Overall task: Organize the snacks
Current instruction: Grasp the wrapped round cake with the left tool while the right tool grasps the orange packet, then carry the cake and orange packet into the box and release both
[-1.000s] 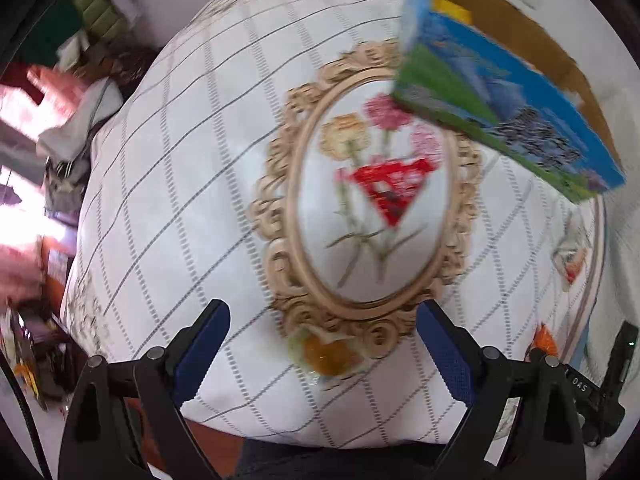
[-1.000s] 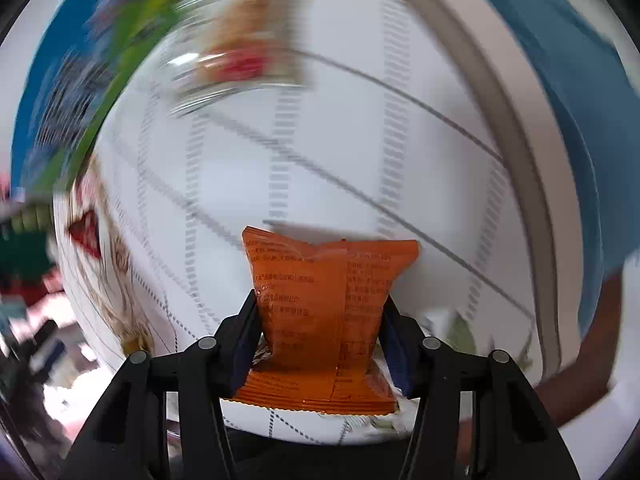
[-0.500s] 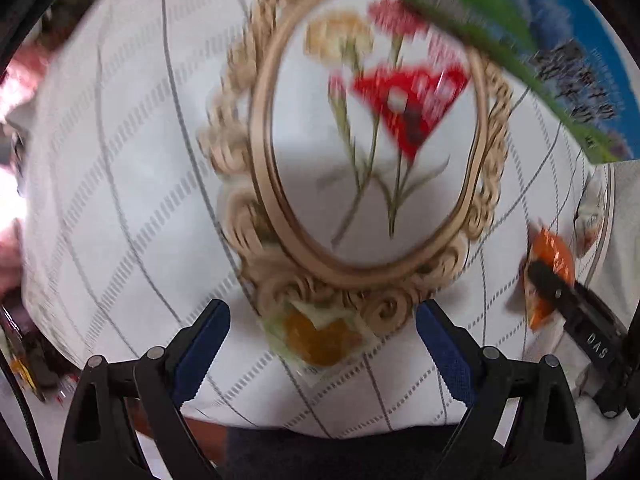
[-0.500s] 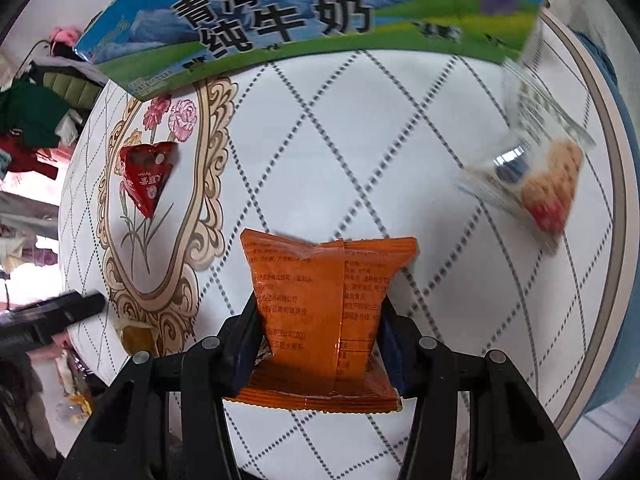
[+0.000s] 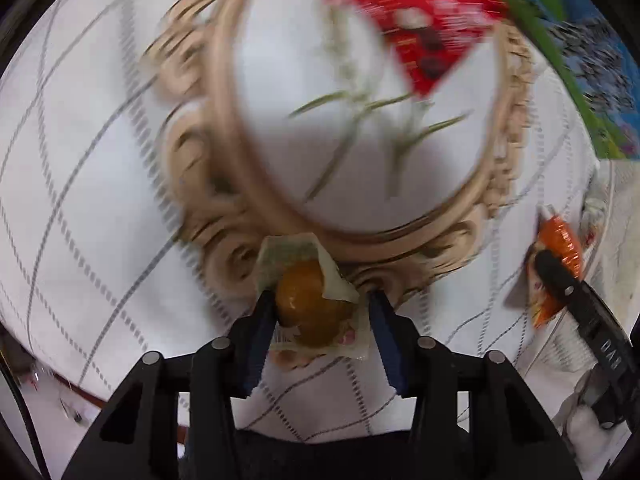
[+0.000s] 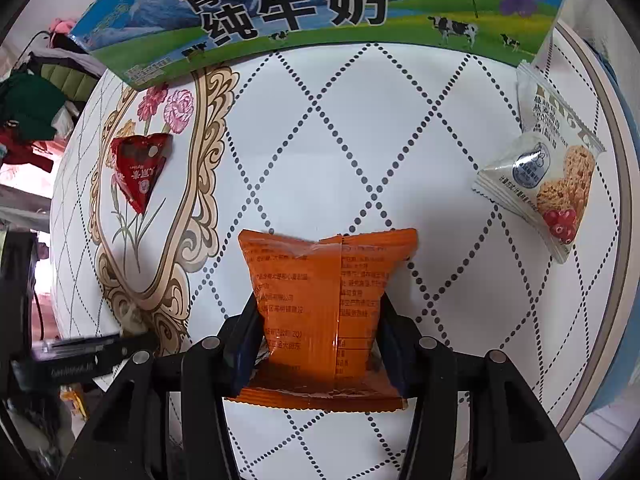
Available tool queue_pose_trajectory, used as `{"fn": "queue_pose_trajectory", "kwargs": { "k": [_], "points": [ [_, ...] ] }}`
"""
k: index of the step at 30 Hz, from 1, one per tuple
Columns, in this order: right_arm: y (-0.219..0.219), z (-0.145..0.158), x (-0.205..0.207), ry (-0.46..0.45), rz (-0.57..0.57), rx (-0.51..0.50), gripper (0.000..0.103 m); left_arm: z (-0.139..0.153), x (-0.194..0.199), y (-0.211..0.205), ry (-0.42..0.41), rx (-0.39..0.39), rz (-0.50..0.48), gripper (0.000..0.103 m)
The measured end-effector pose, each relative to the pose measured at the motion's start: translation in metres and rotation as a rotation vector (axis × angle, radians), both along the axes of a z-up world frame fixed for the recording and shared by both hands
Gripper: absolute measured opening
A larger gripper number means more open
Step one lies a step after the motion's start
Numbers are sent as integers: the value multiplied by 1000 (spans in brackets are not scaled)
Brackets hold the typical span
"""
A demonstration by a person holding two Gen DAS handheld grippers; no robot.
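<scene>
The left gripper (image 5: pixel 318 312) is just closing its jaws around a clear packet (image 5: pixel 312 308) with an orange ball inside, low in the frame's centre on the table (image 5: pixel 100 184). The right gripper (image 6: pixel 318 332) is clenching an orange packet (image 6: pixel 324 304), bottom centre. A red packet (image 6: pixel 138 168) is lying at left, a cookie packet (image 6: pixel 548 184) at right, a milk box (image 6: pixel 320 12) along the top.

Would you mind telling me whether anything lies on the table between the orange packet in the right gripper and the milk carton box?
Nothing visible does: between the orange packet and the milk carton box is bare tablecloth; the red triangular packet and oat biscuit packet lie aside.
</scene>
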State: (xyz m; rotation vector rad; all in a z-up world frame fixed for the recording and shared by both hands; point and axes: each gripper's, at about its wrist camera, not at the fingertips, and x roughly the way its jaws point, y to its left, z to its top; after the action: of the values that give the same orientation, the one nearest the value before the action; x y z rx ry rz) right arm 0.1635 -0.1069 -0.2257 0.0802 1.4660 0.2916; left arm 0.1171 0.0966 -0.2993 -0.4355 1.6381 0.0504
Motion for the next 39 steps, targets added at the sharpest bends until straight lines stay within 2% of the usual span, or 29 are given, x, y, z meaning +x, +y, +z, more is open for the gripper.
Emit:
{"fn": "queue_pose_trajectory", "kwargs": {
  "k": [5, 9, 13, 16, 18, 22, 28, 30, 36, 39],
  "points": [
    [-13, 7, -10, 2, 11, -24, 52, 11, 25, -49, -72, 6, -141, 41],
    [-28, 4, -17, 23, -9, -31, 52, 2, 36, -75, -71, 70, -223, 44],
    [-35, -10, -13, 48, -37, -22, 56, -9, 38, -78, -60, 100, -224, 47],
    [-35, -18, -11, 56, -49, -29, 58, -7, 49, -96, -73, 116, -241, 45],
    [-37, -19, -10, 53, -52, -29, 57, -2, 58, -114, -83, 117, -248, 43],
    [-46, -8, -10, 34, -56, -7, 51, 13, 55, -112, -103, 78, -225, 39],
    [-53, 21, -8, 4, -66, 54, 50, 62, 67, -135, -193, 54, -256, 39],
    [-56, 35, -6, -18, -71, 79, 50, 84, 73, -143, -232, 20, -256, 39],
    [-82, 106, 20, -127, -103, 172, 50, 178, 110, -156, -406, -57, -267, 39],
    [-94, 143, 47, -195, -131, 207, 50, 211, 138, -131, -468, -70, -270, 39]
  ]
}}
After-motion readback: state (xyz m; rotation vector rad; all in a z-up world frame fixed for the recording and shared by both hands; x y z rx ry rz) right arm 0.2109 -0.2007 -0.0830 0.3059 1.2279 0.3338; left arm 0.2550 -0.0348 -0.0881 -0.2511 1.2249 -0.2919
